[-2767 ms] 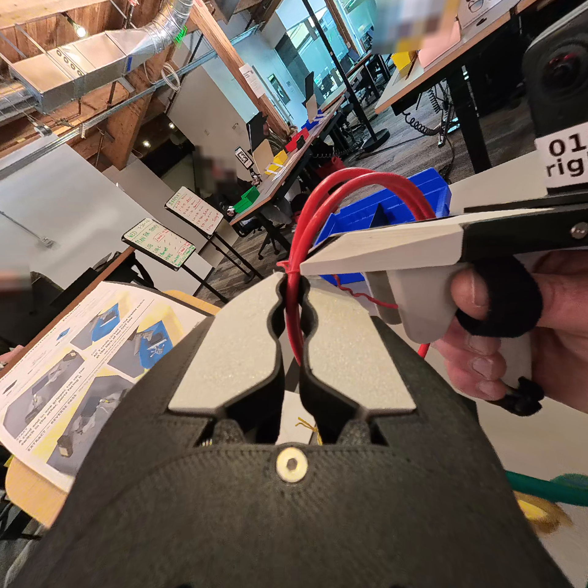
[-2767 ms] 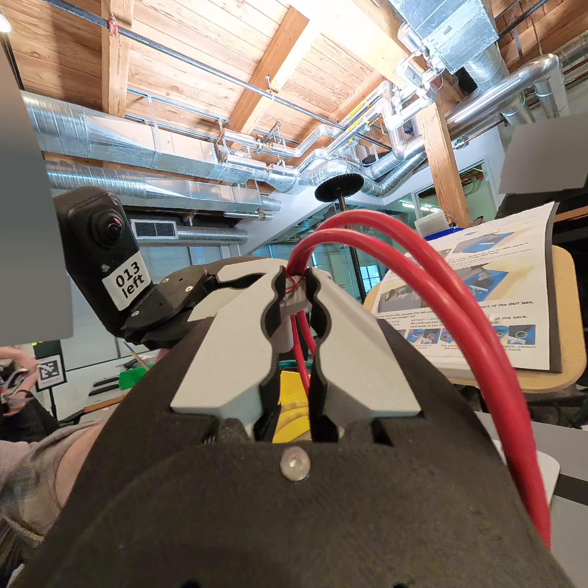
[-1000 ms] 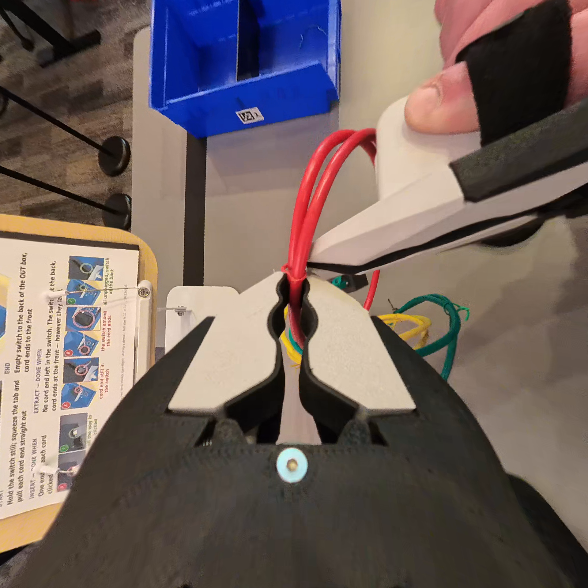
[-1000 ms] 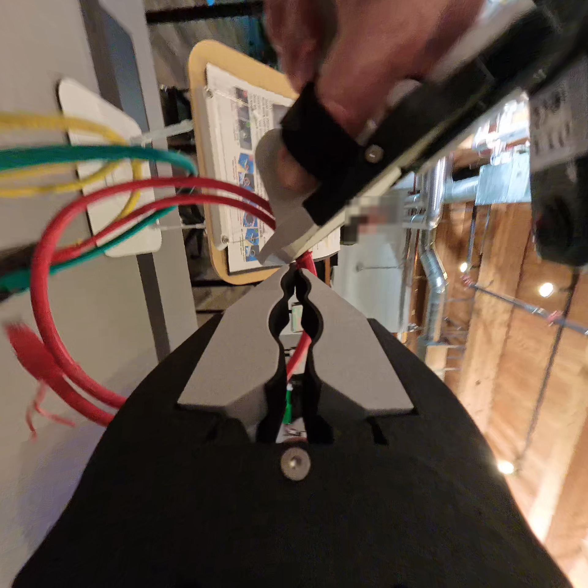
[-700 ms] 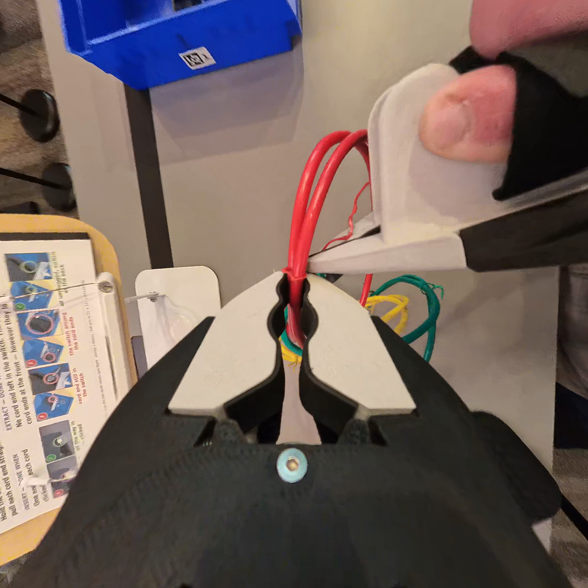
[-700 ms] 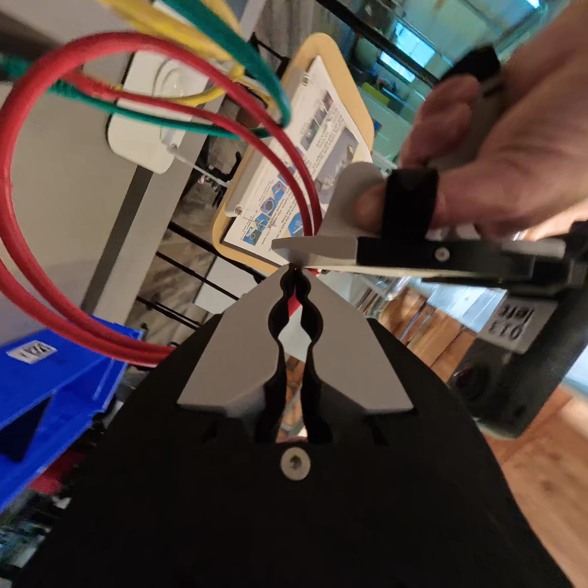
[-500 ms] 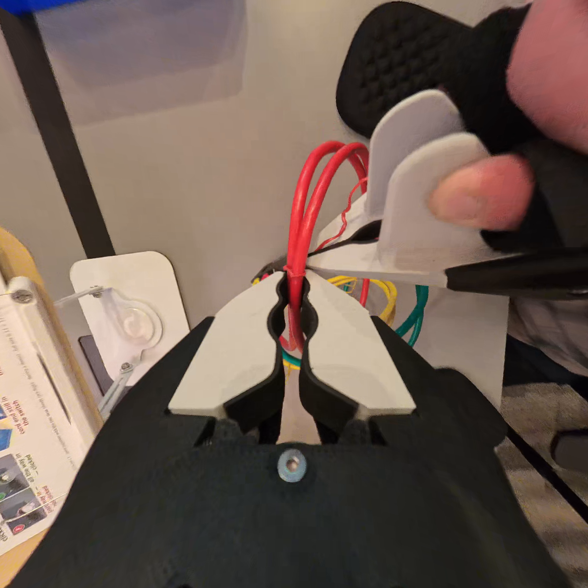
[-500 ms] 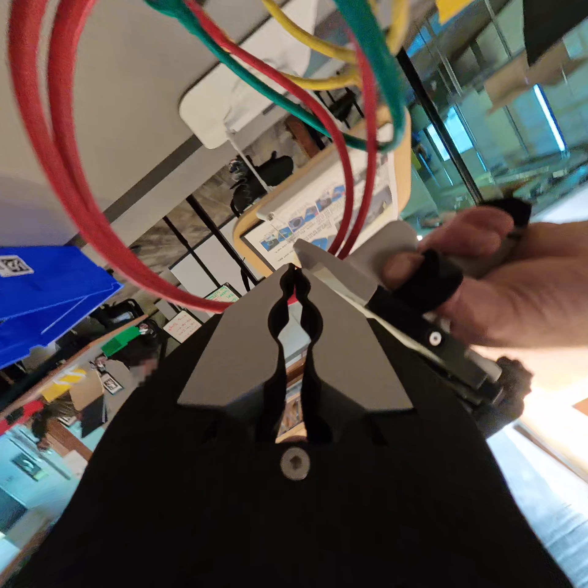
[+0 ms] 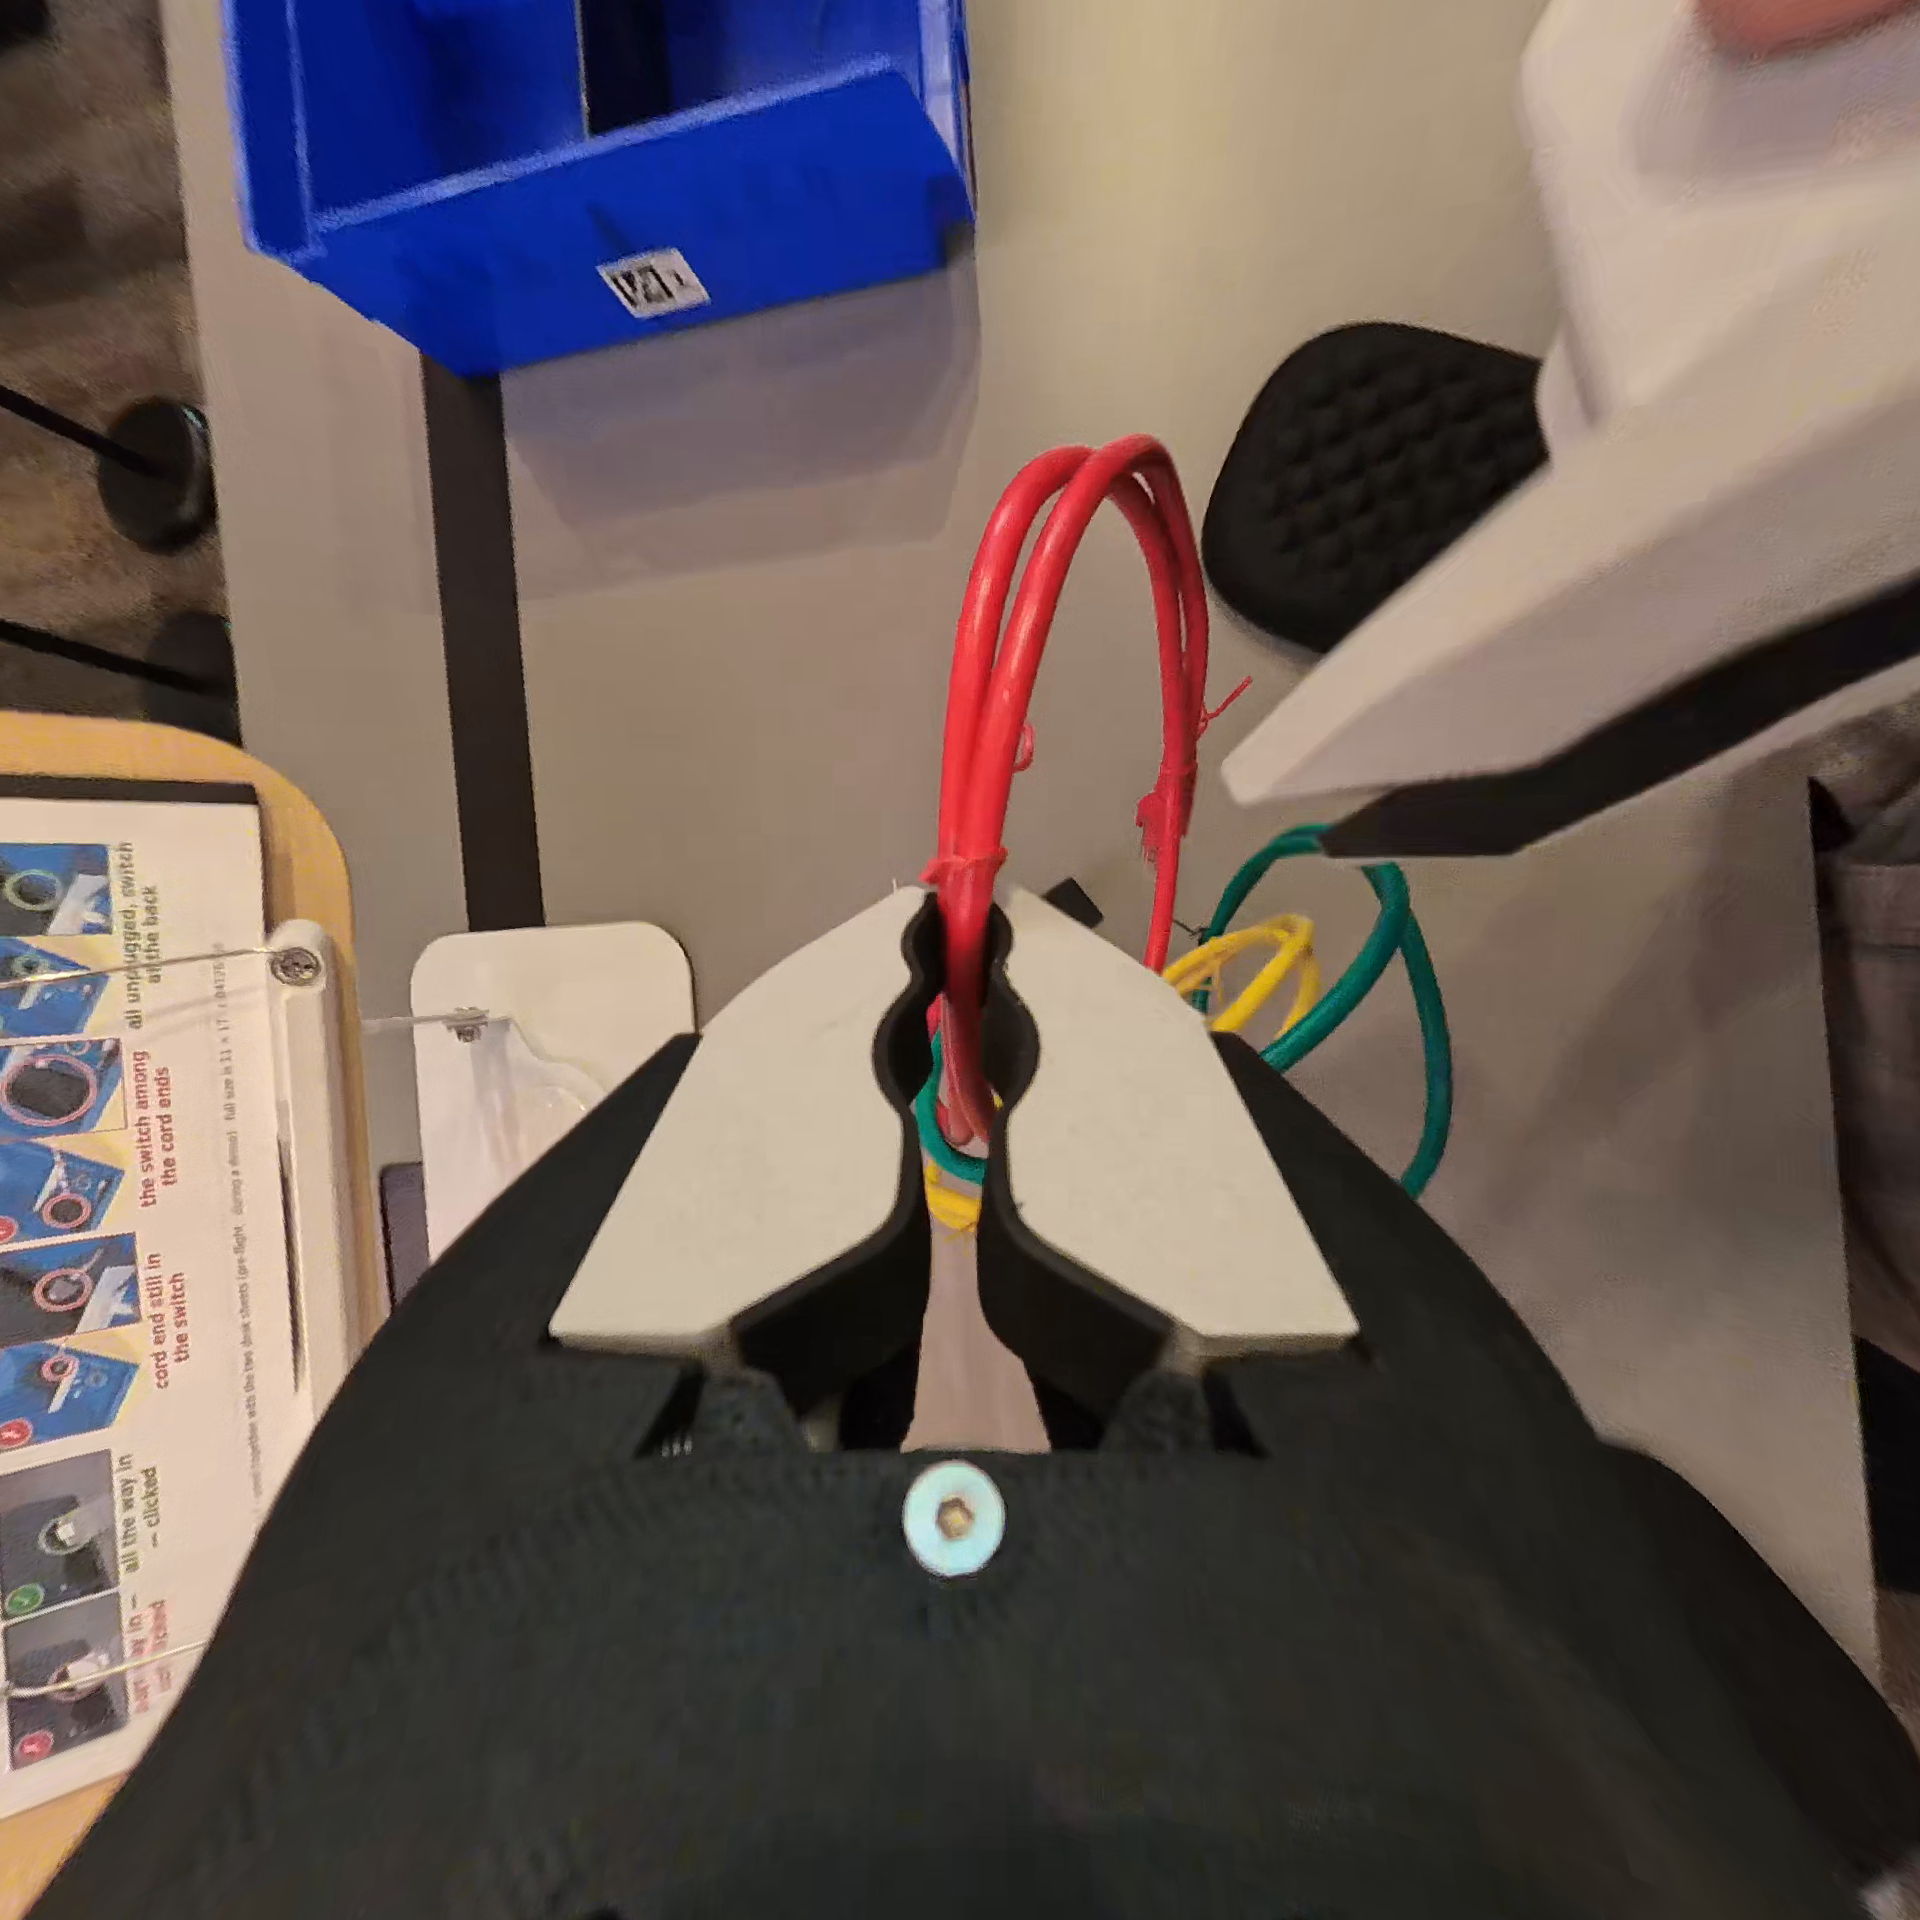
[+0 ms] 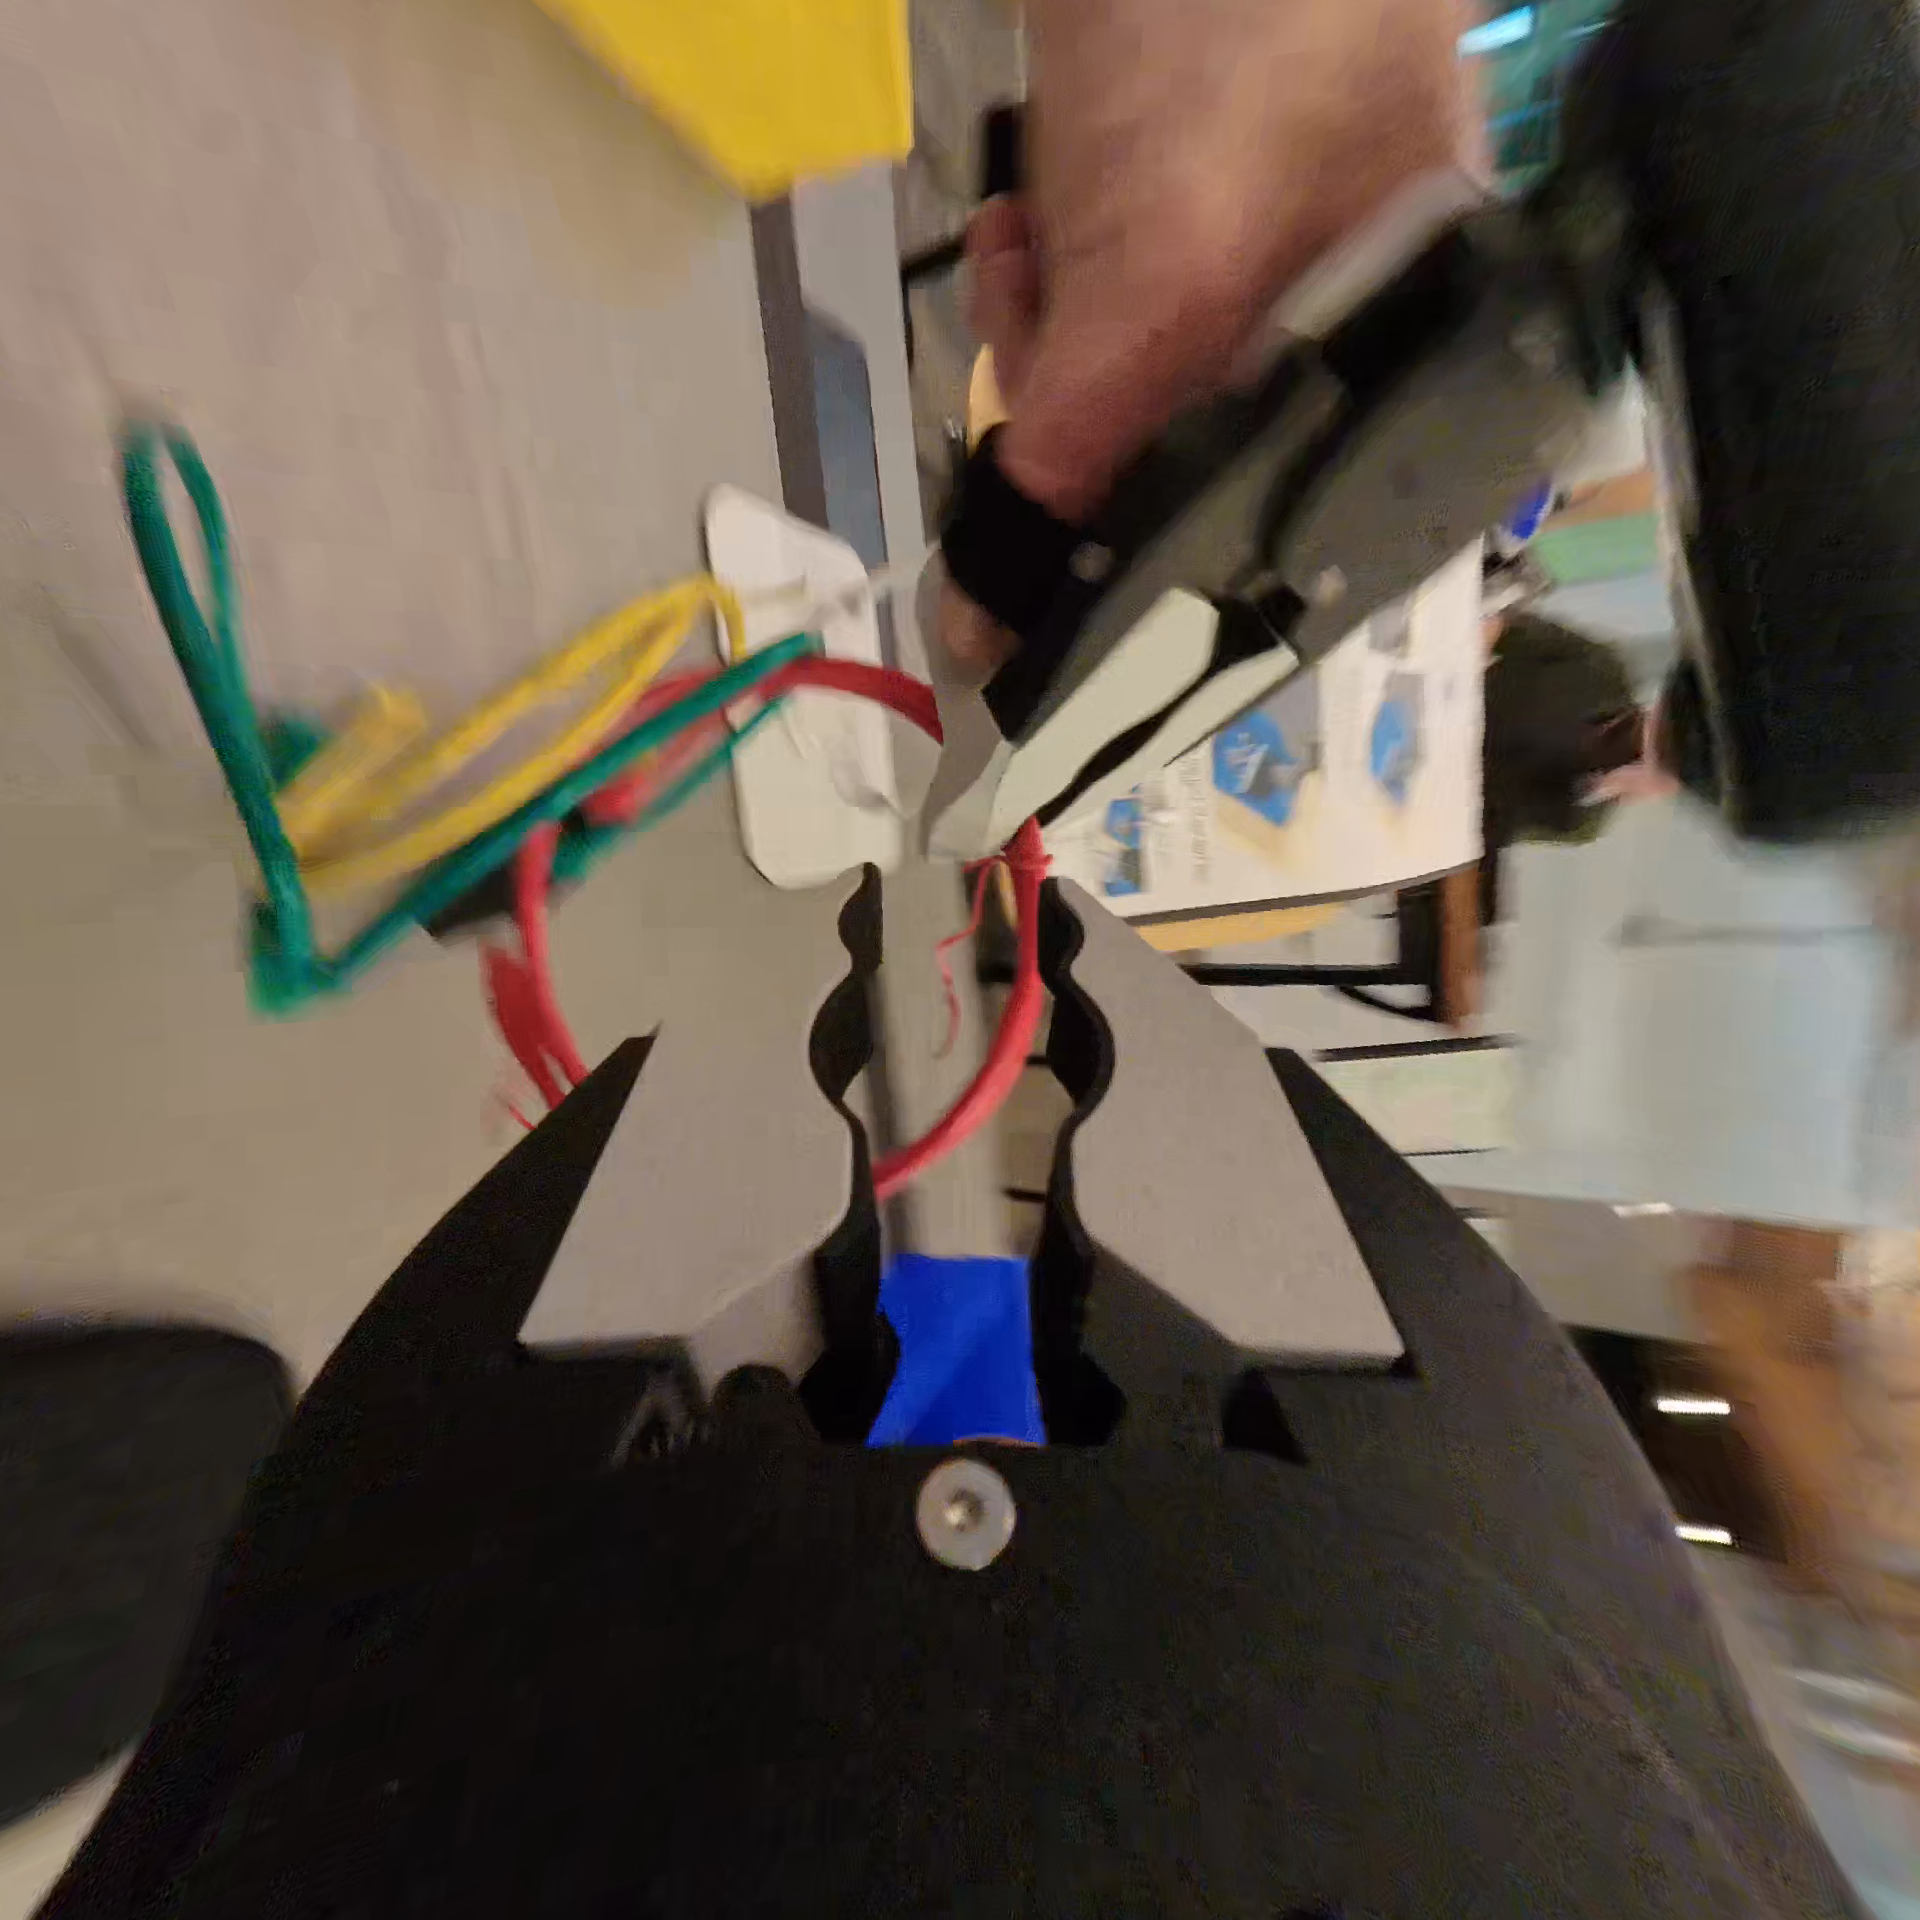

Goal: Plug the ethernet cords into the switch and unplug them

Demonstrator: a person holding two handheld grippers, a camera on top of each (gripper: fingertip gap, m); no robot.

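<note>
The left gripper (image 9: 957, 914) is pinched on the red cord (image 9: 1039, 665), gripped at its tied bundle, with the loop standing above the tips. The right gripper (image 10: 961, 894) is spread, nothing between its fingers; one strand passes just by the right finger. The red plug (image 9: 1155, 821) hangs free beside the loop. Green cord (image 9: 1392, 997) and yellow cord (image 9: 1247, 966) lie on the table (image 9: 727, 623) beyond. The switch cannot be made out. Likely step: the plug is to be taken by the right gripper. It should be gripped on its body, latch left clear, while the bundle is held steady.
</note>
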